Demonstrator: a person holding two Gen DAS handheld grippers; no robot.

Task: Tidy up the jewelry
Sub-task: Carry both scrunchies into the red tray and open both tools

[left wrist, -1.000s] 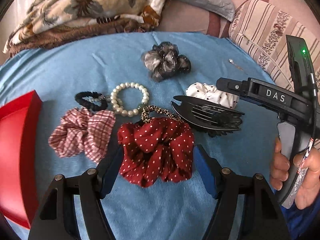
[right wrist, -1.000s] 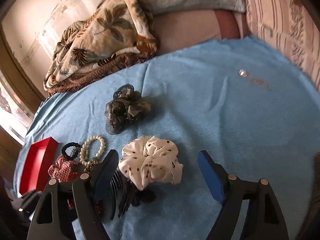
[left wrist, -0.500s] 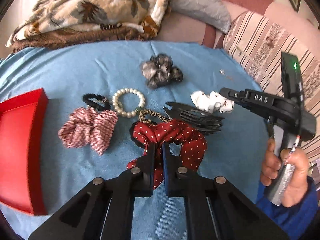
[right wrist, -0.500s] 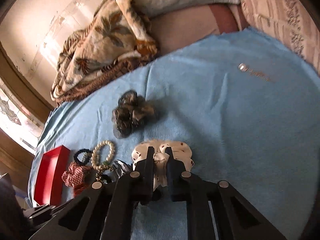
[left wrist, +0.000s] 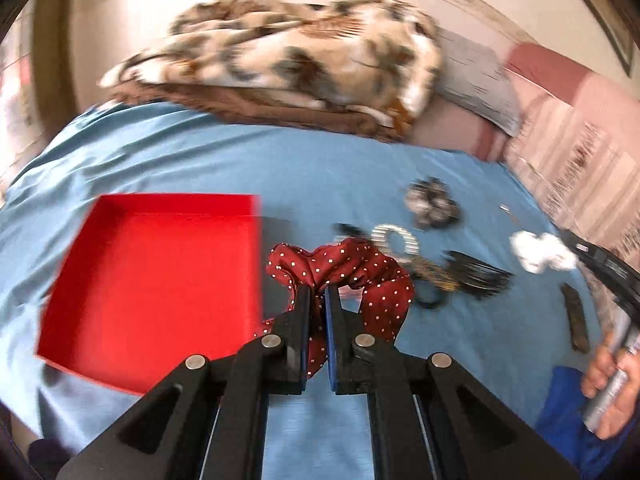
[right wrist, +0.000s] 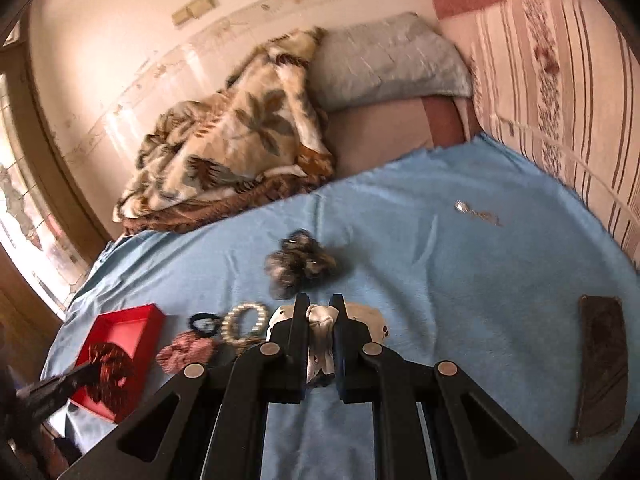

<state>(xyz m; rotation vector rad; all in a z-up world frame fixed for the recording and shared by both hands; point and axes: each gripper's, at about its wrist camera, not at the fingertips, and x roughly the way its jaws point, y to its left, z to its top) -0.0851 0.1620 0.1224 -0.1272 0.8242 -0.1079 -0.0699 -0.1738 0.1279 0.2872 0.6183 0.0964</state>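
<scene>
My left gripper (left wrist: 317, 292) is shut on the red polka-dot scrunchie (left wrist: 360, 272) and holds it in the air just right of the open red box (left wrist: 160, 276). In the right wrist view the scrunchie (right wrist: 108, 364) hangs over the red box (right wrist: 132, 324). My right gripper (right wrist: 320, 308) is shut on the white dotted scrunchie (right wrist: 320, 340), lifted above the blue cloth; it also shows in the left wrist view (left wrist: 540, 252). A pearl bracelet (right wrist: 245, 321), black hair tie (right wrist: 204, 322), plaid scrunchie (right wrist: 186, 354) and grey scrunchie (right wrist: 300, 266) lie on the cloth.
A black claw clip (left wrist: 476, 276) and a leopard hair tie (left wrist: 434, 276) lie on the blue cloth (right wrist: 440, 280). A dark flat barrette (right wrist: 600, 364) lies at the right, a small silver pin (right wrist: 476, 212) farther back. A folded blanket (right wrist: 232, 152) and pillows sit behind.
Both grippers closed on their scrunchies and lifted them. My left gripper carried the red scrunchie left toward the red box; my right gripper raised the white one.
</scene>
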